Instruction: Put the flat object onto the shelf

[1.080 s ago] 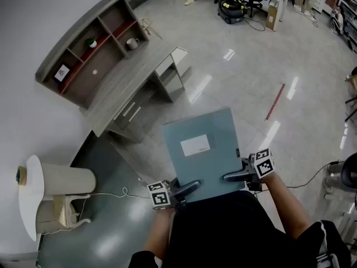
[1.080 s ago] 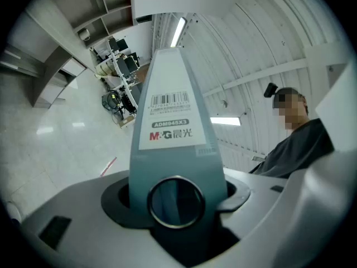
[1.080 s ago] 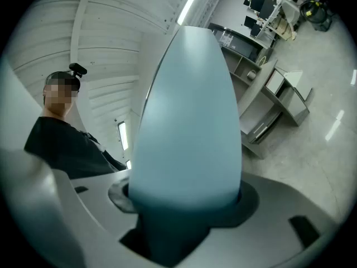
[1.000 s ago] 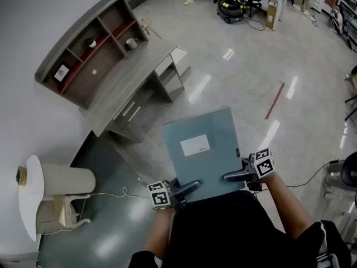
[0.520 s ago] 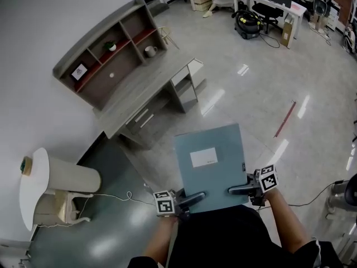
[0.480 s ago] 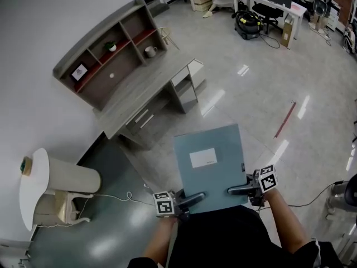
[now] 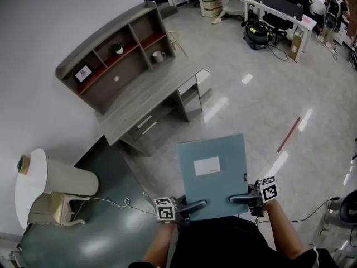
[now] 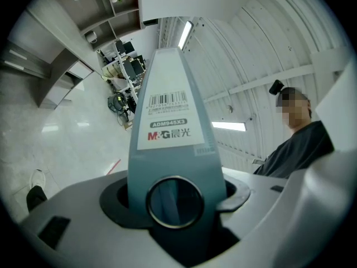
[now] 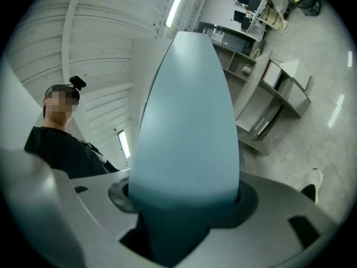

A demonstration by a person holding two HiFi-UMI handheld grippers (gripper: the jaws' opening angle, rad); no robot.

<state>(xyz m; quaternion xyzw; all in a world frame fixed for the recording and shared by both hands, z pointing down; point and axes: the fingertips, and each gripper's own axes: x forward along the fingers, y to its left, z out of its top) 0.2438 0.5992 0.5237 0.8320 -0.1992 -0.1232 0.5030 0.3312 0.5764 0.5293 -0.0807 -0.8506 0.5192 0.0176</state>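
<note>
A flat blue-grey file box [image 7: 215,175] with a white label is held level in front of the person. My left gripper [image 7: 189,207] is shut on its near left corner and my right gripper [image 7: 239,198] is shut on its near right corner. In the left gripper view the box's labelled spine [image 8: 167,144] with a barcode fills the space between the jaws. The box's plain side [image 9: 187,133] fills the right gripper view. The grey shelf unit [image 7: 111,49] stands on a desk against the wall, at the upper left, well away from the box.
The grey desk [image 7: 150,102] with drawers stands under the shelf. On the shelf are a small plant [image 7: 118,49], a mug [image 7: 158,56] and a framed picture [image 7: 85,71]. A white round table [image 7: 33,186] is at the left. Office desks, a vacuum cleaner [image 7: 257,35] and cables lie beyond.
The view has shifted so the shelf and desk now sit further right and nearer. The file box stays gripped at both near corners.
</note>
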